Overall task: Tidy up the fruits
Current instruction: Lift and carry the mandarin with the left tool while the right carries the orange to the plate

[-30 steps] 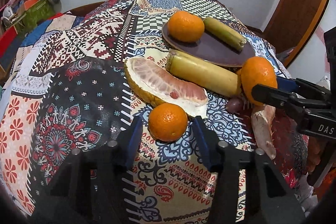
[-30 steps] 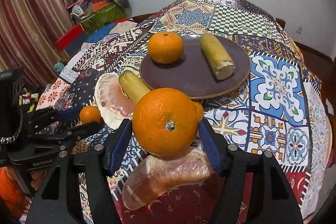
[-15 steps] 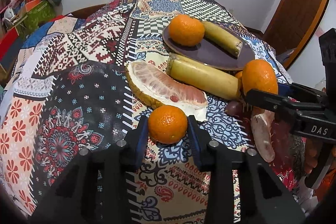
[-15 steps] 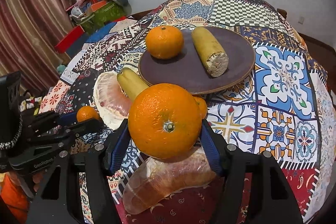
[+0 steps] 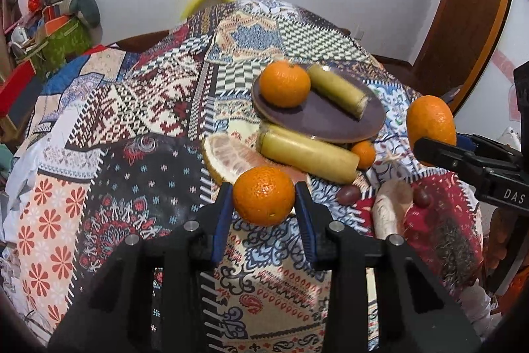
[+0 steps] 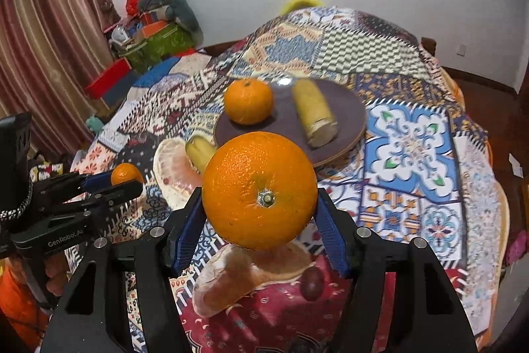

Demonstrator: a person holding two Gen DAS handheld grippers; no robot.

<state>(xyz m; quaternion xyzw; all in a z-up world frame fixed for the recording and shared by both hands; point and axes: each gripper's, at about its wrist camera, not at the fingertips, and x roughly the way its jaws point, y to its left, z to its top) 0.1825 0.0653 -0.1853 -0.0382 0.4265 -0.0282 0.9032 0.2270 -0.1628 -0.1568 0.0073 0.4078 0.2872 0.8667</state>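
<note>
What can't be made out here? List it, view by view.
- Left wrist view: the near end of the pomelo wedge, hidden behind the small orange in the left claw.
- Right wrist view: the far part of the peeled segment, hidden behind the big orange in the right claw.
- Both views: the table edge nearest the camera, blocked by claw bodies.

The left gripper (image 5: 263, 204) closes on the small mandarin (image 5: 264, 196) and lifts it off the tablecloth (image 5: 139, 108); the right gripper (image 6: 259, 214) raises the large orange (image 6: 259, 191).
</note>
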